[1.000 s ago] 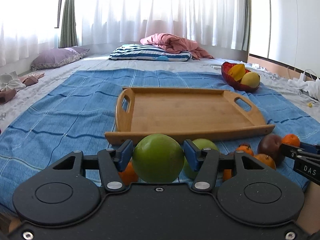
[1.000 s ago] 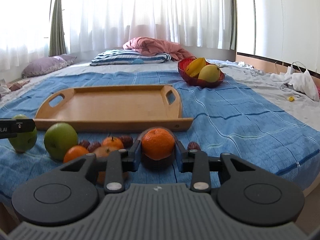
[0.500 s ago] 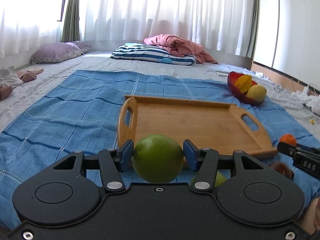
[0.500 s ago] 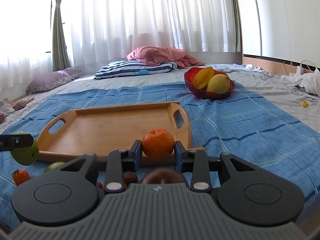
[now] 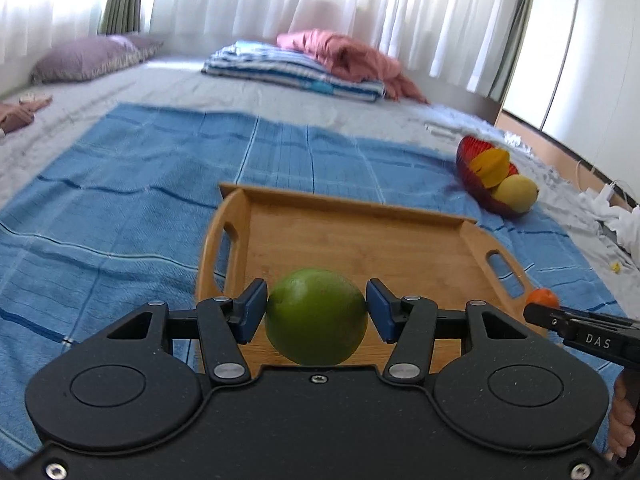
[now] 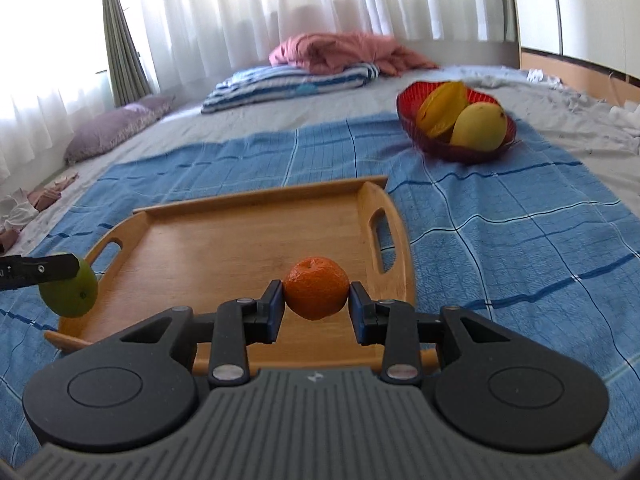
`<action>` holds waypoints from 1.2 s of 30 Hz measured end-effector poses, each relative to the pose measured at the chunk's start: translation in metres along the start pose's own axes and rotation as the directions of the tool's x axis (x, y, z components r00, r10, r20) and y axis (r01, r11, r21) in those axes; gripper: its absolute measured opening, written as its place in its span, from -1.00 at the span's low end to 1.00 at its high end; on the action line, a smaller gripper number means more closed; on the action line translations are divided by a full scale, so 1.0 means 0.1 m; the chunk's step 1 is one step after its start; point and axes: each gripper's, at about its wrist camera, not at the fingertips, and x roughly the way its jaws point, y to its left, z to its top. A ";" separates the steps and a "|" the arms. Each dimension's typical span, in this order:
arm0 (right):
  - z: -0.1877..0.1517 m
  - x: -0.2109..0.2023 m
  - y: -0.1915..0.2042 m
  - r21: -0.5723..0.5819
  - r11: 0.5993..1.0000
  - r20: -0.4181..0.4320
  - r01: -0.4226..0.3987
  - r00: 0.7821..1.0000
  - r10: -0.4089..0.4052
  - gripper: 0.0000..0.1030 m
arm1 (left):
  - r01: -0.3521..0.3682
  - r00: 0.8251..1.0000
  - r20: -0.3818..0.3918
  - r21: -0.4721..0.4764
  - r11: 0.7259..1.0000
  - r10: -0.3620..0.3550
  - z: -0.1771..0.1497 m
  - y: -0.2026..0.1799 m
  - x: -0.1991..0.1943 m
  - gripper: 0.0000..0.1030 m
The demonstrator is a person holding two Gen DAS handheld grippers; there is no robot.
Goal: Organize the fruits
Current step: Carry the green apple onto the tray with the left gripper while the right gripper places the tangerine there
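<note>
Left hand-held gripper (image 5: 316, 312) is clamping a green apple (image 5: 316, 317) between its pads, and the right hand-held gripper (image 6: 316, 302) is pinching an orange (image 6: 316, 293); both are hanging above the near part of the bare tray (image 6: 248, 216). This looks like the carrying step. Next, each fruit needs lowering onto the wood, apart from the other, before the jaws are opening. Beyond the tray, a red bowl (image 6: 408, 98) is holding yellow fruit on the blue blanket (image 6: 500, 216); nothing is blocking the way.
</note>
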 end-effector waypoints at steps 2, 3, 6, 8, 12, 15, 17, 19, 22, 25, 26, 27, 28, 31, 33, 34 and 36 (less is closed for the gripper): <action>0.02 0.08 0.02 -0.016 1.000 -0.021 0.009 1.000 -0.010 -0.25 | -0.012 1.000 -0.021 0.004 1.000 0.012 -0.01 0.00 0.12 0.01; 0.02 0.12 0.03 -0.030 0.999 -0.031 0.014 0.999 -0.015 -0.25 | -0.017 0.999 -0.030 0.005 1.000 0.017 -0.02 0.00 0.17 0.01; 0.00 0.21 0.07 -0.063 0.998 -0.055 0.020 0.998 -0.023 -0.25 | -0.020 0.998 -0.051 0.005 1.000 0.020 -0.06 0.01 0.27 0.00; -0.01 0.25 0.09 -0.074 0.997 -0.066 0.020 0.997 -0.025 -0.25 | -0.021 0.998 -0.058 0.002 1.000 0.022 -0.08 0.01 0.31 -0.02; -0.03 0.33 0.11 -0.076 0.997 -0.082 0.021 0.996 -0.028 -0.25 | -0.023 0.998 -0.053 0.008 1.000 0.023 -0.10 0.00 0.33 -0.03; -0.05 0.36 0.10 -0.076 0.997 -0.092 0.024 0.995 -0.031 -0.25 | -0.020 0.998 -0.051 0.012 1.000 0.021 -0.10 0.00 0.33 -0.03; -0.06 0.38 0.09 -0.074 0.997 -0.100 0.025 0.994 -0.033 -0.25 | -0.020 0.999 -0.049 0.014 1.000 0.020 -0.11 -0.01 0.32 -0.03; -0.07 0.41 0.07 -0.070 0.997 -0.111 0.024 0.993 -0.031 -0.25 | -0.019 0.999 -0.045 0.017 1.000 0.020 -0.12 -0.01 0.32 -0.02; -0.11 0.43 0.06 -0.065 0.998 -0.123 0.024 0.992 -0.032 -0.24 | -0.019 0.999 -0.040 0.034 0.999 0.021 -0.14 -0.03 0.30 -0.02; -0.12 0.42 0.05 -0.064 0.998 -0.118 0.022 0.993 -0.030 -0.24 | -0.025 0.999 -0.036 0.054 0.998 0.027 -0.15 -0.07 0.28 -0.02; -0.12 0.42 0.05 -0.062 0.998 -0.118 0.022 0.993 -0.029 -0.24 | -0.026 0.999 -0.036 0.056 0.998 0.028 -0.15 -0.07 0.28 -0.02; -0.13 0.42 0.05 -0.061 0.998 -0.118 0.022 0.993 -0.029 -0.24 | -0.027 0.999 -0.036 0.056 0.998 0.029 -0.15 -0.08 0.28 -0.02; -0.13 0.42 0.05 -0.062 0.998 -0.117 0.021 0.993 -0.029 -0.24 | -0.026 0.999 -0.036 0.055 0.998 0.028 -0.16 -0.08 0.27 -0.02; -0.13 0.41 0.05 -0.060 0.998 -0.118 0.019 0.993 -0.026 -0.21 | -0.027 0.999 -0.030 0.048 0.998 0.029 -0.16 -0.07 0.27 -0.04; -0.13 0.41 0.05 -0.057 0.998 -0.119 0.013 0.993 -0.020 -0.08 | -0.041 0.999 -0.004 0.050 0.998 0.041 -0.15 -0.07 0.23 0.03; -0.13 0.41 0.04 -0.055 0.998 -0.119 0.012 0.993 -0.018 -0.06 | -0.048 0.999 0.006 0.049 0.998 0.047 -0.15 -0.07 0.21 0.22; -0.13 0.40 0.04 -0.053 0.999 -0.115 0.004 0.993 -0.010 0.26 | -0.050 0.998 0.028 0.035 0.998 0.049 -0.13 -0.04 0.17 0.51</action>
